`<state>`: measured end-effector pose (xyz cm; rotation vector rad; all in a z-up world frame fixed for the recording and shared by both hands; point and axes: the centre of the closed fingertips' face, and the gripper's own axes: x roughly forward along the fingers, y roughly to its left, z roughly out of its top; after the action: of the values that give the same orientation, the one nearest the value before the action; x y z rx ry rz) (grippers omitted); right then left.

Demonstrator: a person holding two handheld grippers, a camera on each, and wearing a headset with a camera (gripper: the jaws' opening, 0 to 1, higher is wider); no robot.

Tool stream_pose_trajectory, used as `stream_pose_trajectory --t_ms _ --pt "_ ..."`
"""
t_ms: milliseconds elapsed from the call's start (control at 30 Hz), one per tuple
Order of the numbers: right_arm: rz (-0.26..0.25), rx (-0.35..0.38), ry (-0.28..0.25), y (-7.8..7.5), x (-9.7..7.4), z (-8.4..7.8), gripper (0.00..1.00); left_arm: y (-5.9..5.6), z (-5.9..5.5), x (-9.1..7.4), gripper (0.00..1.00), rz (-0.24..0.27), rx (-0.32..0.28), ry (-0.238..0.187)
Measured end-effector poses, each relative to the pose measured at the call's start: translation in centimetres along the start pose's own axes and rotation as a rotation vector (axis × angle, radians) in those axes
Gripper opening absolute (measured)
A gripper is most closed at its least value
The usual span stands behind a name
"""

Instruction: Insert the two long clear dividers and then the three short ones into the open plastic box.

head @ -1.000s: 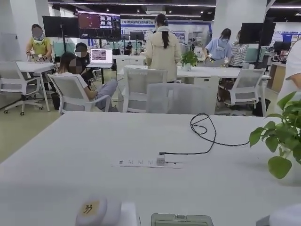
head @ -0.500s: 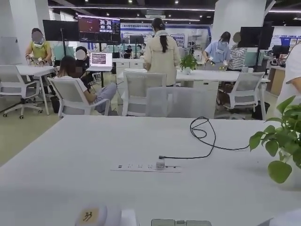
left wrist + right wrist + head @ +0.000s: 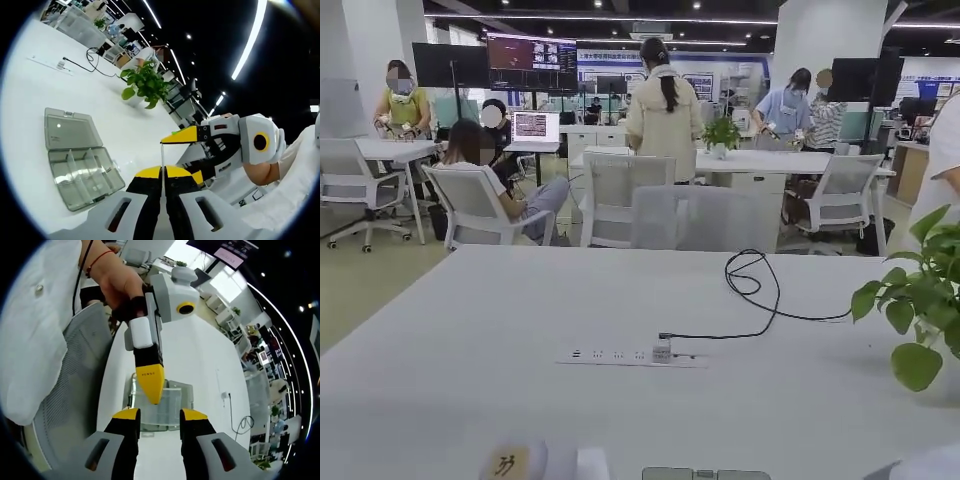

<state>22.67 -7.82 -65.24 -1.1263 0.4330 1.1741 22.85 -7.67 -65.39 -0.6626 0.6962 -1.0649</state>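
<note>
The likeliest slip is with the clear divider (image 3: 161,155): the left gripper (image 3: 161,175) is clenched on its lower edge, so the thin strip stands up edge-on from between the closed jaws with very little of it held. A sideways nudge could twist it or pull it free. The right gripper (image 3: 159,416) is released, its jaws apart, and in the left gripper view its yellow tip sits just beside the top of the strip. If a handover or regrip is meant, closing off-centre could flick the piece onto the worktop (image 3: 520,320). The open plastic box (image 3: 67,131) lies flat below both grippers with its lid folded back. Nothing pins it, so pressing a divider into its slots may push it along. The head view looks out over the room and catches the box at its bottom edge, so aiming a clear strip into a clear box would be poorly guided. By count: one box, two grippers, one divider in the grip. The base shows several partition lines, but I cannot tell how many are seated dividers. Further along the worktop are one potted plant (image 3: 142,85), one power strip (image 3: 630,356) and one black cable (image 3: 760,290).
</note>
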Motion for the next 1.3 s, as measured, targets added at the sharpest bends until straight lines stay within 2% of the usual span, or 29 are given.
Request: stream_pose_trajectory --t_ms 67,200,233,267,400,567,600,667,700,833,1000,1200,1300 --pt "-0.004 0.001 0.001 -0.1 0.0 0.0 0.34 0.0 0.2 0.0 0.00 -0.005 -0.017 -0.017" --pt "-0.011 0.029 -0.023 -0.6 -0.4 0.3 0.37 0.4 0.5 -0.3 0.00 0.006 0.003 -0.025" --pt "-0.012 0.037 -0.031 -0.7 -0.6 0.4 0.37 0.5 0.6 -0.4 0.00 0.010 0.029 -0.024" --pt "-0.013 0.062 -0.051 -1.1 -0.9 0.6 0.37 0.7 0.5 -0.5 0.00 0.020 0.084 -0.014" --pt "0.030 0.198 -0.143 -1.9 -1.9 1.3 0.37 0.3 0.1 -0.7 0.00 0.012 0.239 0.024" --pt "0.132 0.292 -0.224 -2.0 -3.0 1.8 0.35 -0.8 -0.6 -0.6 0.00 -0.032 0.398 0.061" --pt "0.178 0.315 -0.236 -1.7 -3.3 1.8 0.35 -0.9 -0.7 -0.6 0.00 -0.038 0.427 0.069" --pt "0.219 0.329 -0.269 -1.7 -3.7 2.2 0.33 -1.7 -1.0 -0.6 0.00 -0.071 0.464 0.075" --pt "0.251 0.359 -0.288 -1.6 -3.9 2.3 0.33 -1.9 -1.1 -0.6 0.00 -0.083 0.487 0.077" --pt "0.313 0.389 -0.314 -1.7 -4.4 2.6 0.32 -2.8 -1.3 -0.8 0.00 -0.119 0.568 0.087" --pt "0.385 0.384 -0.324 -1.0 -4.7 3.0 0.30 -3.3 -1.3 -0.9 0.00 -0.138 0.595 0.093" --pt "0.437 0.395 -0.337 -0.7 -4.6 3.2 0.27 -3.9 -1.3 -1.0 0.00 -0.159 0.624 0.092" --pt "0.477 0.381 -0.336 0.1 -4.8 3.5 0.23 -4.3 -1.3 -1.1 0.00 -0.172 0.630 0.087"
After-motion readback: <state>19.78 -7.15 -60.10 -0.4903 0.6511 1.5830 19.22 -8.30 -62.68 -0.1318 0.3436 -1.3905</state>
